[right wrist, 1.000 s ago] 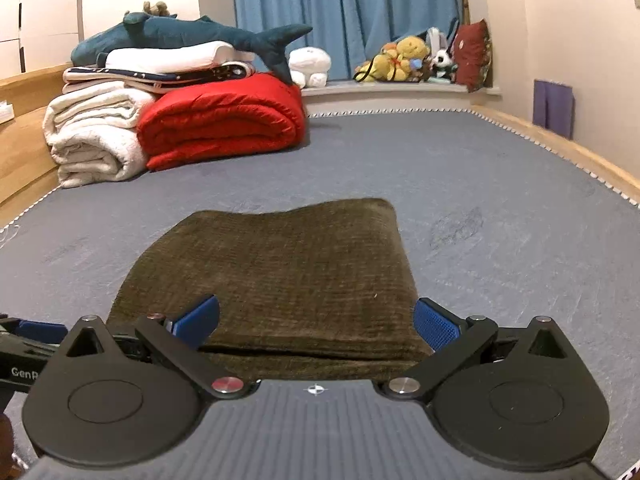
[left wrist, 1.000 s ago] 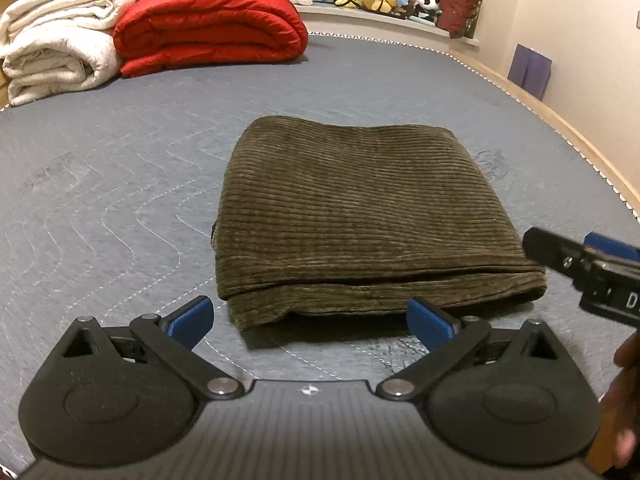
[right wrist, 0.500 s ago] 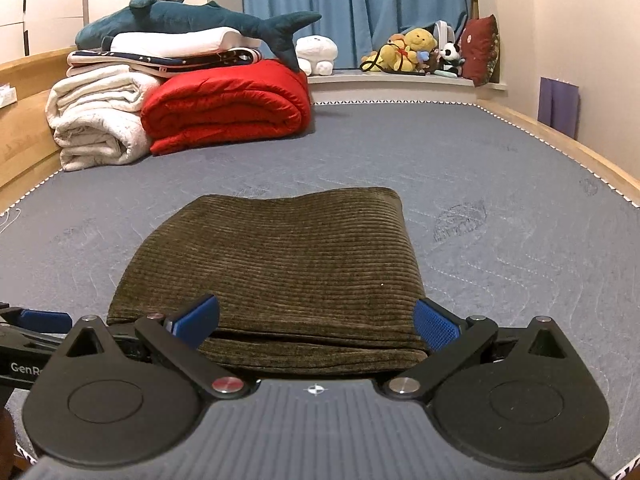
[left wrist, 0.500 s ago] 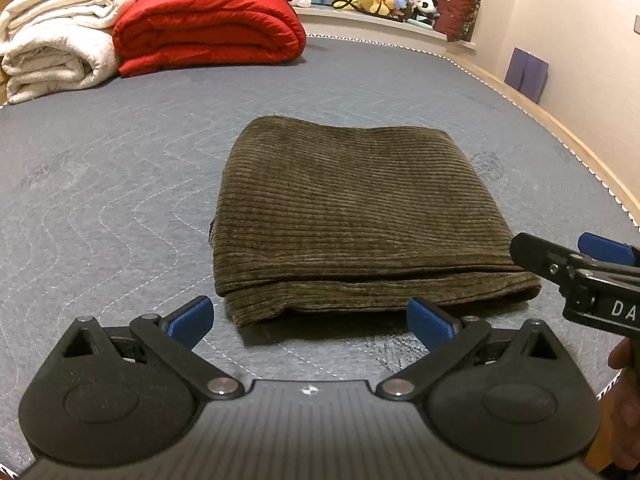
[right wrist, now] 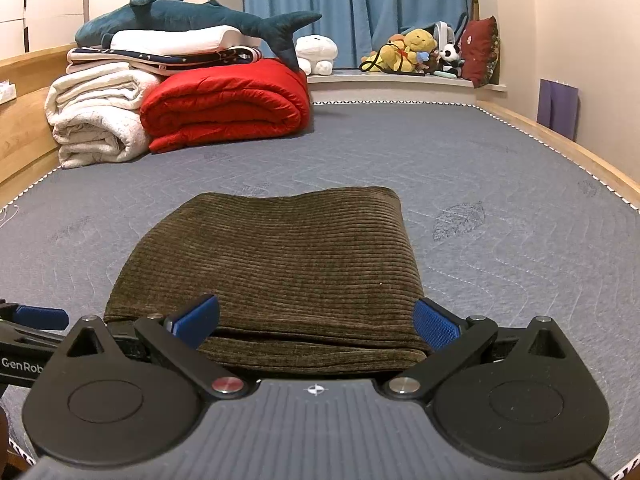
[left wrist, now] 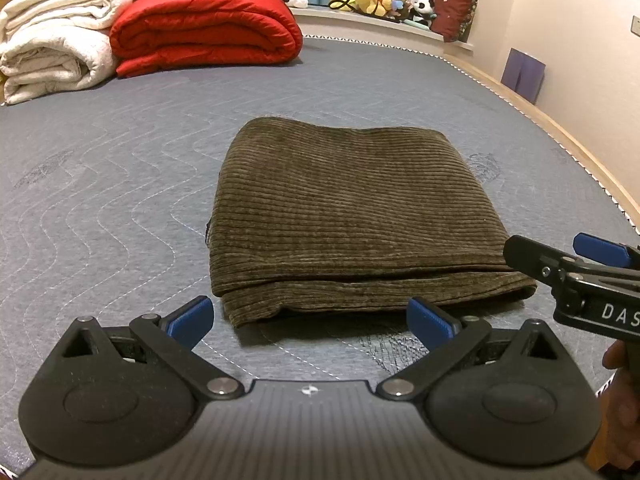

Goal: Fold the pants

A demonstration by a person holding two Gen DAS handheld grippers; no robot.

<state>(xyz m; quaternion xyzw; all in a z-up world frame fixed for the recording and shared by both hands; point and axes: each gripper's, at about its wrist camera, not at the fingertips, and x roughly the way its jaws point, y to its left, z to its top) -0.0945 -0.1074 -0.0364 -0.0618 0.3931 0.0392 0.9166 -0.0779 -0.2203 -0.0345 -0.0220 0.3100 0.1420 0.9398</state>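
Note:
Olive-brown corduroy pants (left wrist: pixel 344 220) lie folded into a thick rectangle on the grey quilted mattress (left wrist: pixel 100 208). They also show in the right wrist view (right wrist: pixel 280 264). My left gripper (left wrist: pixel 310 320) is open and empty, just short of the pants' near folded edge. My right gripper (right wrist: pixel 316 322) is open and empty, low at the same near edge, with the fold between its blue pads. The right gripper also shows at the right edge of the left wrist view (left wrist: pixel 576 264). The left gripper's tip (right wrist: pixel 36 318) shows at the left of the right wrist view.
A red rolled quilt (right wrist: pixel 228 108) and white folded blankets (right wrist: pixel 96 116) lie at the far left, with a blue plush shark (right wrist: pixel 192 20) on top. Stuffed toys (right wrist: pixel 416 52) sit on the far ledge. A wooden bed rim (right wrist: pixel 560 148) runs along the right.
Both grippers have drawn back a little from the pants and stayed open. The right wrist view has lifted slightly. The pants have not moved.

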